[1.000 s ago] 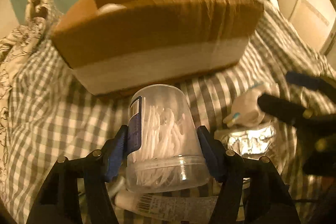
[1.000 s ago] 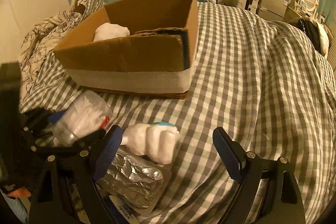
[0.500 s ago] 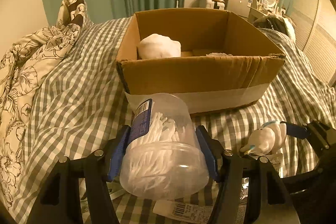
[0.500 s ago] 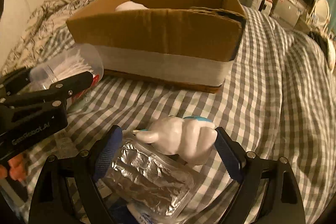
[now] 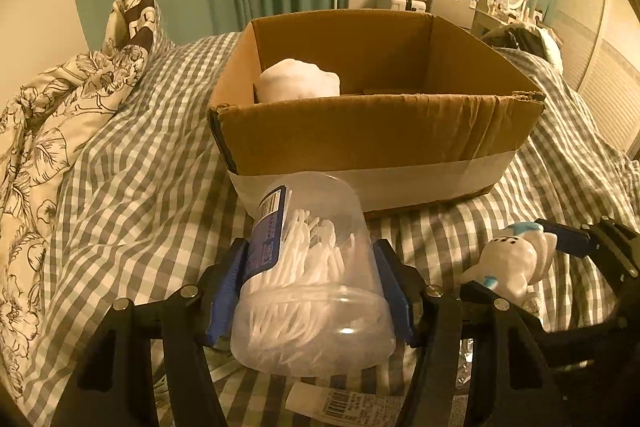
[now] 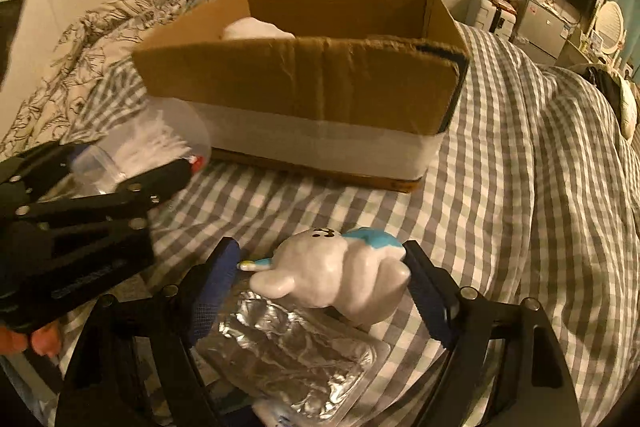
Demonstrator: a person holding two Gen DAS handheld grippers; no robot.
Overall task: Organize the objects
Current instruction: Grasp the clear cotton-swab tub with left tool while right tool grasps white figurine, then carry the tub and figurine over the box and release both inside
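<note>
My left gripper [image 5: 310,285] is shut on a clear plastic jar of white floss picks [image 5: 312,287] and holds it above the checked bedspread, in front of the open cardboard box [image 5: 376,135]. A white rolled cloth [image 5: 298,85] lies in the box's left rear. My right gripper [image 6: 320,279] stands around a white animal figurine with blue trim [image 6: 336,277]. Its right finger touches the figurine, and a gap shows at the left finger. The figurine also shows in the left wrist view [image 5: 508,261]. The jar appears blurred in the right wrist view [image 6: 156,151].
A silver foil packet [image 6: 296,351] lies under the figurine. A white tube with a barcode [image 5: 348,405] lies below the jar. A floral quilt [image 5: 44,115] is bunched at the left. Checked bedspread [image 6: 520,187] stretches right of the box.
My left gripper has lifted the jar higher, so the box's inside shows more. My right gripper has moved in around the figurine, which now sits between its fingers.
</note>
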